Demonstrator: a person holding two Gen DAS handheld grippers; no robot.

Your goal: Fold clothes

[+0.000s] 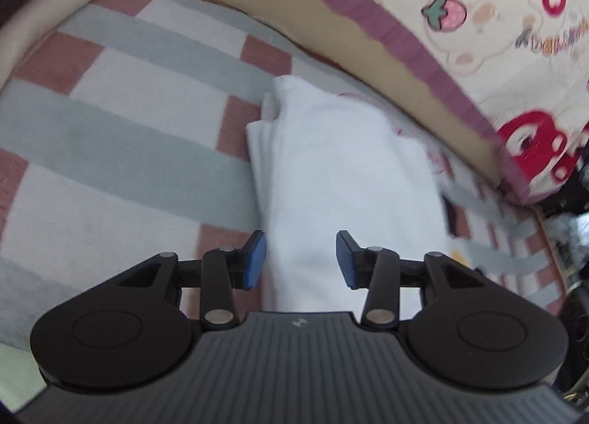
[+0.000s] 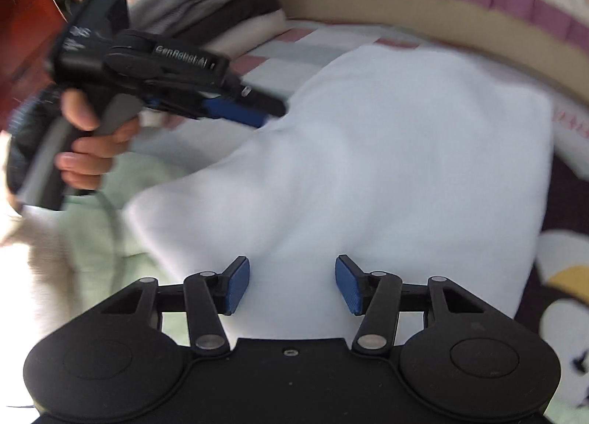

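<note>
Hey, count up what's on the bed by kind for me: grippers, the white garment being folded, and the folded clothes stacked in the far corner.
Grippers: 2, the left gripper and the right gripper, both open.
White garment: 1, folded on the striped blanket.
Stacked folded clothes: 3 layers visible, grey, dark brown and cream.
Total: 6.

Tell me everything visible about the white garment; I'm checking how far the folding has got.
The white garment is plain, soft-looking cloth, folded into a thick rectangular bundle with stacked layers showing along one edge. It lies flat on the striped blanket, near the beige bed edge. Both grippers are open and grip nothing; whether either touches the cloth can't be told.
</note>
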